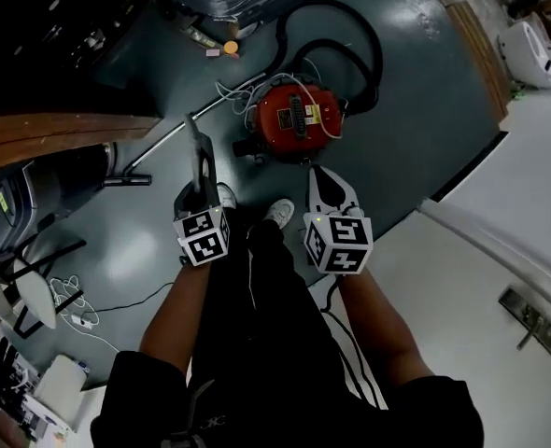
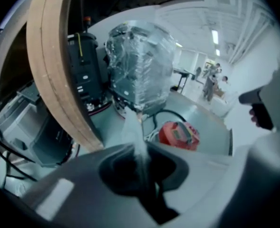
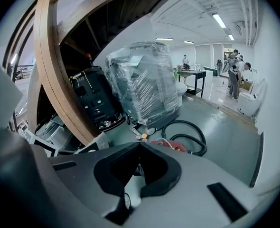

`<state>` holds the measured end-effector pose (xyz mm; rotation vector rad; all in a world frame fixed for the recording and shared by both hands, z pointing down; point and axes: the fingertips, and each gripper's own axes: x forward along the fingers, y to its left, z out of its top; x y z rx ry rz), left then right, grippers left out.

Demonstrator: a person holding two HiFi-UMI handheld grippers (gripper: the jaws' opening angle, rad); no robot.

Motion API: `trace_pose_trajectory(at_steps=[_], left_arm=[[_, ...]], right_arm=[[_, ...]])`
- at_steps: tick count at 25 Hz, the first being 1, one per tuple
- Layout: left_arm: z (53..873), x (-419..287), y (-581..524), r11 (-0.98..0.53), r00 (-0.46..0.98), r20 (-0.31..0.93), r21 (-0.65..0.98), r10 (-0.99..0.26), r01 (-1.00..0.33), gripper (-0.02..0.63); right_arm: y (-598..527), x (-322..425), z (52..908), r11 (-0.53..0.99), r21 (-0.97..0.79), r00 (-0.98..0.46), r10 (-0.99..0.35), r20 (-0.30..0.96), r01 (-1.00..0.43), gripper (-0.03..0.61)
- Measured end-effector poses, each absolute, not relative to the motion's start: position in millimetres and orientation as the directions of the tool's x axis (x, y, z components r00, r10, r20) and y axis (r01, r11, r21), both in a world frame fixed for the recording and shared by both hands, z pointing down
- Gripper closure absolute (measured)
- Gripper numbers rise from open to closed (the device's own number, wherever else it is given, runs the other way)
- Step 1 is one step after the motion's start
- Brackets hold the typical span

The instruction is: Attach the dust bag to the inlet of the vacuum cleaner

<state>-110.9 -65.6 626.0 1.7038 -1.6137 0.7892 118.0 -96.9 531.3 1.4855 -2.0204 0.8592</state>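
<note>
The red vacuum cleaner (image 1: 299, 119) stands on the grey-green floor just beyond my shoes, and its black hose (image 1: 350, 54) loops behind it. It also shows in the left gripper view as a red body (image 2: 179, 135) and in the right gripper view (image 3: 171, 145), low behind the jaws. My left gripper (image 1: 194, 131) hangs shut to the left of the vacuum, with nothing between its fingers. My right gripper (image 1: 320, 172) is shut and empty, just in front of the vacuum's near right side. Both are apart from the vacuum. No dust bag shows in any view.
A metal wand (image 1: 163, 143) lies on the floor left of the vacuum, with white cable (image 1: 243, 91) beside it. A plastic-wrapped pallet (image 3: 142, 84) stands behind. A wooden table edge (image 1: 61, 129) is at left, a white raised floor (image 1: 500, 250) at right. People (image 3: 235, 70) stand far off.
</note>
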Motion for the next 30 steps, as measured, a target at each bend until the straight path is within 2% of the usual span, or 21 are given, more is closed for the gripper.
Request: trace_pose_trajectory(at_steps=[6, 12, 20, 30], left_arm=[[751.6, -107.0, -67.7, -0.057, 0.033, 0.84, 0.003, -0.541, -0.998, 0.586], [825.4, -101.9, -69.1, 0.026, 0.015, 0.853, 0.034, -0.522, -0.999, 0.586], [863.8, -85.3, -84.8, 0.04, 0.025, 0.842, 0.055, -0.539, -0.998, 0.584], [862.2, -54.4, -99.6, 0.029, 0.043, 0.838, 0.069, -0.544, -0.997, 0.584]], right_arm=[[-81.9, 125.9, 621.2, 0.164, -0.226, -0.279, -0.587, 0.76, -0.96, 0.58], [-65.4, 137.4, 678.0, 0.166, -0.219, -0.275, -0.542, 0.794, -0.961, 0.58], [-56.7, 149.4, 721.3, 0.148, -0.222, -0.267, -0.524, 0.809, -0.964, 0.58], [-58.8, 156.1, 727.6, 0.128, -0.228, -0.261, -0.534, 0.804, -0.965, 0.58]])
